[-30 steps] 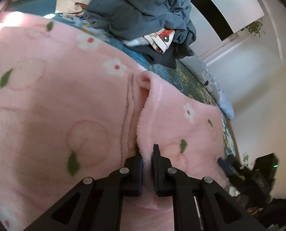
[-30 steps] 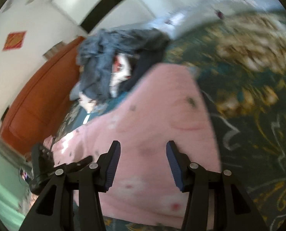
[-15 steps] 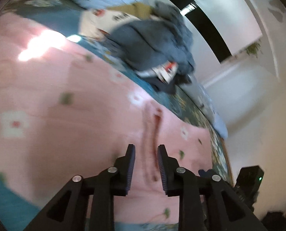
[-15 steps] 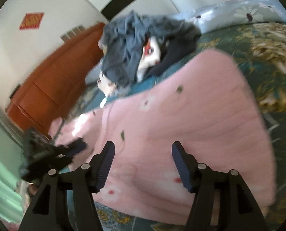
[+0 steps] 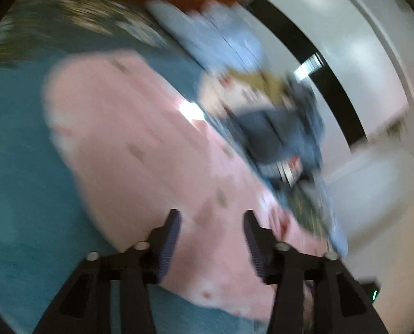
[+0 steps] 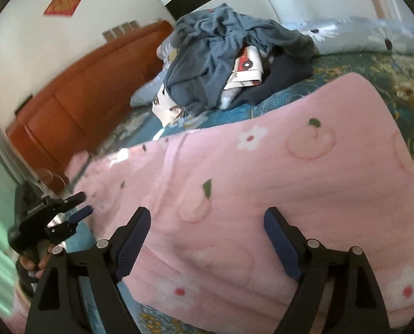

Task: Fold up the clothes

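A pink fleece garment [image 6: 262,194] with flowers and peach outlines lies spread flat on the bed. My right gripper [image 6: 207,222] hovers open just above its near edge, nothing between the fingers. In the blurred left wrist view the same pink garment [image 5: 140,144] lies ahead, and my left gripper [image 5: 211,222] is open over its near end, holding nothing. The left gripper [image 6: 76,204] also shows at the far left of the right wrist view, held by a hand, beside the garment's left edge.
A heap of unfolded clothes [image 6: 223,53], blue-grey, dark and printed white, sits at the back of the bed. The teal patterned bedspread [image 6: 388,83] surrounds the garment. An orange-brown headboard [image 6: 81,97] and pale blue pillows [image 6: 346,33] lie beyond.
My left gripper let go of the pink fold, opened and pulled back to the left. The right gripper stayed open and settled closer over the garment's near edge.
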`<state>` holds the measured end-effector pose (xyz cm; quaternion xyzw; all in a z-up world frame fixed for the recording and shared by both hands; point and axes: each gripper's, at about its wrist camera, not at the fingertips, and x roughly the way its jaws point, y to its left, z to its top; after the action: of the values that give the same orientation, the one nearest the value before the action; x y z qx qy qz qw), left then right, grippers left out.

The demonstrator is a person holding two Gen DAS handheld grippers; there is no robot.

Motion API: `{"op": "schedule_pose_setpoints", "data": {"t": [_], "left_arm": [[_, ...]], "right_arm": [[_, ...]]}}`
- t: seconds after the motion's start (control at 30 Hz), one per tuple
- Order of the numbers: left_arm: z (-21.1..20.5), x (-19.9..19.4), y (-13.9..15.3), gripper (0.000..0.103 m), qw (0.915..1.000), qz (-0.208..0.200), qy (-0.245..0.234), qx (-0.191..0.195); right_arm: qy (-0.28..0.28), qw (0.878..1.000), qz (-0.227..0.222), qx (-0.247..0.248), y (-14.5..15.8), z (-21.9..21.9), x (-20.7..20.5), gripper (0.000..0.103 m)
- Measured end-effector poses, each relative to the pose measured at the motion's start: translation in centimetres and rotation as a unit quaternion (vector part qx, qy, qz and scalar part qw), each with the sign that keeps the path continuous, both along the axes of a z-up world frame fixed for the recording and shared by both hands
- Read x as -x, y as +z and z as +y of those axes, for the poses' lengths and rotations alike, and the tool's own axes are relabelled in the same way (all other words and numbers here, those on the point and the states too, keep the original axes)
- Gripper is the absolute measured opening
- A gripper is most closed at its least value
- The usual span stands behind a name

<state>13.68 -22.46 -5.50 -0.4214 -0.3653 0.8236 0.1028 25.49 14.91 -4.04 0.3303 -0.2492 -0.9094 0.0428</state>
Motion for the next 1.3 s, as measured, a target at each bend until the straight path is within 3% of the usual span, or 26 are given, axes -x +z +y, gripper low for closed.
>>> {"op": "schedule_pose_setpoints", "data": {"t": [0.27,0.5,0.63,0.67,0.8,0.87,1.0,1.1,1.2,1.3], "left_arm": [[-7.1,-0.1,-0.9,0.064,0.9910,-0.024,0.131,-0.008],[-5.9,3.0,-0.8,0.067,0.9931,-0.005,0.117,0.012],[-5.2,4.4,-0.6,0.064,0.9946,0.001,0.104,0.001],[-5.1,4.6,-0.4,0.060,0.9946,0.003,0.104,-0.001],[-4.3,4.4,1.7,0.028,0.9940,0.032,0.103,0.014],[-3.7,4.2,3.0,0.027,0.9934,0.050,0.101,0.021],[-0.4,3.1,8.3,0.025,0.9909,0.123,0.047,0.029],[3.2,2.4,12.7,0.025,0.9838,0.177,-0.015,0.023],[9.2,1.9,16.7,0.025,0.9654,0.238,-0.096,0.047],[15.2,1.2,18.9,0.025,0.9466,0.269,-0.166,0.061]], "right_arm": [[-0.004,1.000,-0.004,-0.003,0.0,-0.2,0.3,0.086],[-0.003,1.000,-0.002,0.008,0.1,0.0,0.0,0.086],[0.001,1.000,0.001,0.015,0.2,0.1,-0.3,0.086],[0.002,1.000,0.002,0.018,0.2,0.2,-0.4,0.086],[0.007,1.000,0.007,0.028,0.4,0.5,-1.0,0.086],[0.007,0.999,0.010,0.035,0.4,0.8,-1.2,0.086],[0.000,0.998,0.019,0.056,0.7,1.8,-1.8,0.086],[-0.012,0.998,0.025,0.063,1.0,2.6,-2.3,0.086],[-0.030,0.997,0.034,0.066,1.4,3.7,-3.2,0.086],[-0.062,0.995,0.044,0.069,1.9,5.4,-4.5,0.086]]}}
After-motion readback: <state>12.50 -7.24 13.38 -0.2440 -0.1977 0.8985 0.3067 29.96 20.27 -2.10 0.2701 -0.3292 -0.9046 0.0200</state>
